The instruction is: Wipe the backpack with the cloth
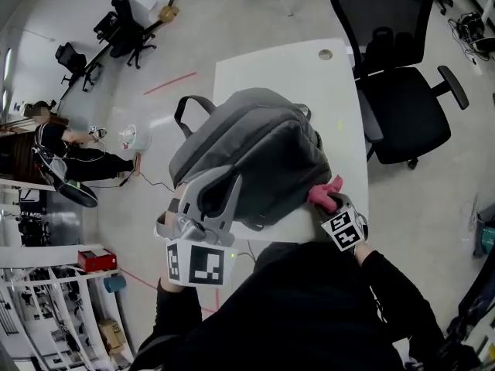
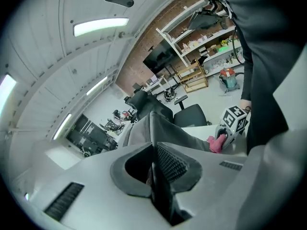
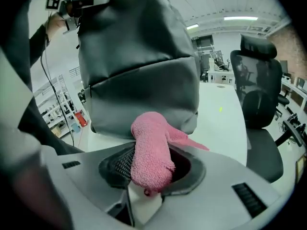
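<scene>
Head view gives us the grey backpack [image 1: 255, 149] on the white table [image 1: 332, 83]. It fills the middle of the frame, with its handle toward the upper left. Our left gripper [image 1: 213, 199] sits at its lower left edge and our right gripper [image 1: 334, 207] at its lower right. The pink cloth [image 1: 325, 193] lies just beside that lower right corner.

Left gripper view shows the jaws pressed together on a fold of backpack [image 2: 160, 128] fabric that rises up the middle of the frame. The cloth [image 2: 216, 143] shows small at the right.

Right gripper view shows the jaws clamped on the cloth [image 3: 151, 147], its free end poking up toward the backpack [image 3: 139, 56]. The grey side stands straight ahead, taller than wide, across the upper centre. We cannot tell whether cloth and fabric touch. We judge the right hand nearer for the wipe, stroking up that face while the left braces
</scene>
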`<move>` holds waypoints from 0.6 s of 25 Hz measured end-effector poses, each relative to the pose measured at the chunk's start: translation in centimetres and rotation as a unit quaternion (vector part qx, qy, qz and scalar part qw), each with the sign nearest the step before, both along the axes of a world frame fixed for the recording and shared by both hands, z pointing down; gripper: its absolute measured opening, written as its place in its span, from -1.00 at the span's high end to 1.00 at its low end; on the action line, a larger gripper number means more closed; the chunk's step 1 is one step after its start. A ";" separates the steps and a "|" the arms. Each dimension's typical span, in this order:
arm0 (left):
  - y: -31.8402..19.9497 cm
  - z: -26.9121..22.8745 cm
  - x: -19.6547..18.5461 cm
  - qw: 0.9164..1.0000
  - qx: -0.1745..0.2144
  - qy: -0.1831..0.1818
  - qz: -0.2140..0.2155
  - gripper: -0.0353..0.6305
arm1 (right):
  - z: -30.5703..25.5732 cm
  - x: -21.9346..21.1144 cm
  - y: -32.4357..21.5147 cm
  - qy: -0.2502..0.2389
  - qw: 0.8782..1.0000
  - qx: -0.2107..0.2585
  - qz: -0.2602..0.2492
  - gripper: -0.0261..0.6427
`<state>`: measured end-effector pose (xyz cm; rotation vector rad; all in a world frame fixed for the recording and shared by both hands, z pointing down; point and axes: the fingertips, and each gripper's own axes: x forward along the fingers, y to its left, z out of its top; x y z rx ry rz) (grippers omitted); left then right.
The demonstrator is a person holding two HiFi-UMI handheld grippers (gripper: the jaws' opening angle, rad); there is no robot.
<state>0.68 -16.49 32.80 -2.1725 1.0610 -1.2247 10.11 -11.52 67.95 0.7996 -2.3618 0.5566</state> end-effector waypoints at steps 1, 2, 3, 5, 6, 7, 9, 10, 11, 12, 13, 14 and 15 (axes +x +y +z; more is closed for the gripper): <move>-0.2 0.0 0.1 1.000 0.006 -0.005 0.002 0.77 | -0.1 0.2 -0.1 -0.002 1.000 -0.001 0.007 0.50; -0.2 0.1 0.2 1.000 0.010 -0.009 0.005 0.77 | -0.2 0.5 -0.3 -0.005 1.000 -0.002 0.015 0.50; -0.2 0.2 0.4 1.000 0.012 -0.010 0.009 0.77 | -0.6 0.8 -0.6 -0.010 1.000 -0.003 0.026 0.50; 0.0 0.0 0.8 1.000 0.012 -0.003 0.019 0.77 | -2.4 2.0 -2.0 -0.030 0.998 0.003 0.063 0.50; 0.1 -0.3 1.1 1.000 0.015 0.007 0.023 0.77 | -3.9 3.0 -3.2 -0.048 0.995 0.012 0.092 0.50; 0.1 -0.9 1.2 0.999 0.023 0.021 0.025 0.77 | -6.0 4.2 -4.9 -0.069 0.989 0.024 0.127 0.50; 0.0 -2.4 1.2 0.997 0.050 0.057 0.020 0.77 | -12.1 6.8 -8.7 -0.125 0.971 0.062 0.192 0.50; -0.1 -2.9 1.0 0.996 0.060 0.069 0.016 0.76 | -16.2 7.4 -10.5 -0.160 0.961 0.089 0.207 0.50; -0.2 -3.0 0.8 0.995 0.063 0.072 0.014 0.74 | -21.0 7.4 -11.8 -0.198 0.951 0.120 0.203 0.50; -0.1 -2.8 0.6 0.996 0.061 0.068 0.013 0.67 | -26.0 6.8 -12.7 -0.236 0.942 0.153 0.184 0.50; 0.0 -2.5 0.5 0.996 0.058 0.061 0.014 0.58 | -31.0 5.9 -13.0 -0.271 0.932 0.187 0.154 0.50; 0.2 -2.4 0.5 0.997 0.056 0.058 0.016 0.55 | -35.4 4.6 -12.8 -0.299 0.922 0.217 0.119 0.50; 0.5 -2.4 0.5 0.996 0.054 0.062 0.017 0.55 | -39.0 3.2 -12.4 -0.315 0.915 0.239 0.081 0.50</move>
